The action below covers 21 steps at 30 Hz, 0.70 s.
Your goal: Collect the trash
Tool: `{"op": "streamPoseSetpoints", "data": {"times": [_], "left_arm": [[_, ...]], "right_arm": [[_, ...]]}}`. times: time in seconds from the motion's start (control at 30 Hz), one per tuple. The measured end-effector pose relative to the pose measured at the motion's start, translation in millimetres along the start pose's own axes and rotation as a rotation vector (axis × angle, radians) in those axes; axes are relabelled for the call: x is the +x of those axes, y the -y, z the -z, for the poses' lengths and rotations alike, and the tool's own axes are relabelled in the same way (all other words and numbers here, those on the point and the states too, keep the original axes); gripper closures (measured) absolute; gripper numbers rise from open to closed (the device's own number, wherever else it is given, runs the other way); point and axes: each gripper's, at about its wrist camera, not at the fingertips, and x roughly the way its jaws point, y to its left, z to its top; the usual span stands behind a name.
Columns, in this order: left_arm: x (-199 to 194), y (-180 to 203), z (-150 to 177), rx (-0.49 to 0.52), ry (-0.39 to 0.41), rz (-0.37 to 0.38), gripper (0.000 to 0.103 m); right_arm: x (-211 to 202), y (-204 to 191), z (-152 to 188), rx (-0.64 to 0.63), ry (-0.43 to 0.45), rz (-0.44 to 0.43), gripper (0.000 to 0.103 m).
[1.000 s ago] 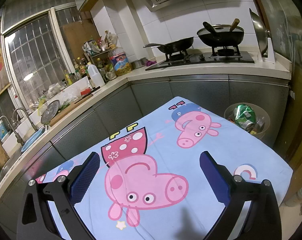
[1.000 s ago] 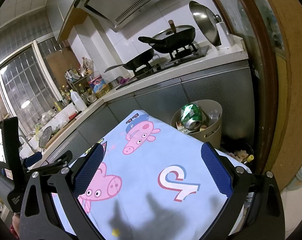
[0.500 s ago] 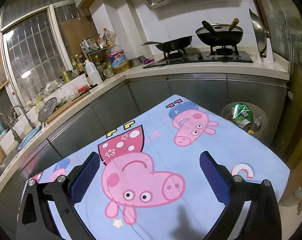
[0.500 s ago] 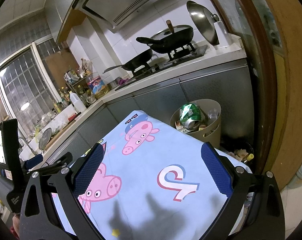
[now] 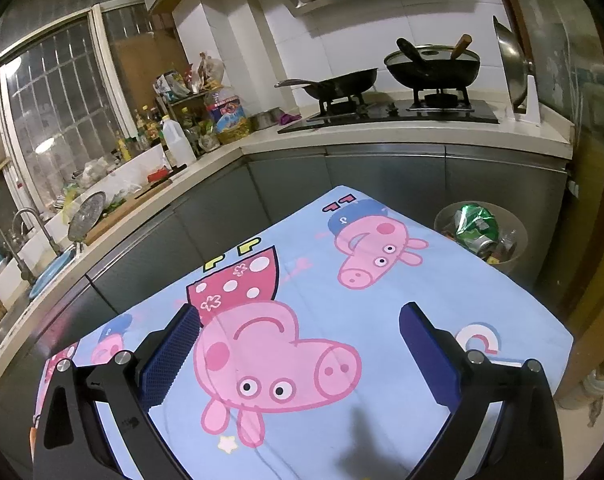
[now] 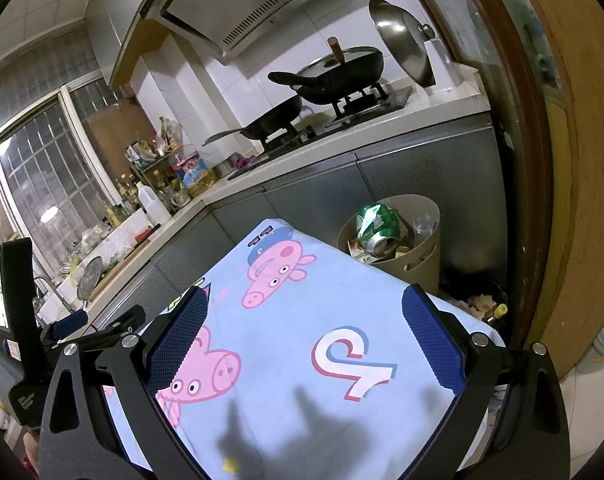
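Note:
A beige trash bin stands on the floor past the table's far right corner, also in the left wrist view. It holds a crushed green can, which shows in the left wrist view too, a clear bottle and scraps. My left gripper is open and empty above the blue cartoon-pig tablecloth. My right gripper is open and empty above the same cloth. The left gripper's body shows at the right wrist view's left edge.
A grey cabinet counter wraps the far and left sides, with a stove and two black pans, bottles and a sink. A wooden door frame is at right. Small litter lies on the floor by the bin.
Both views have shifted slightly; the left gripper has drawn back a little from the counter. Both grippers stay open and empty.

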Motion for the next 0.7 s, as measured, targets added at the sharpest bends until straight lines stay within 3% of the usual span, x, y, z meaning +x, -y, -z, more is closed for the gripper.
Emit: {"op": "streamPoseSetpoints", "data": {"times": [0.7], "left_arm": [[2.9,2.4,-0.3,0.002,-0.021,0.043,0.004]], "right_arm": [[-0.5,-1.1,2.5,0.004,-0.005,0.001,0.006]]}}
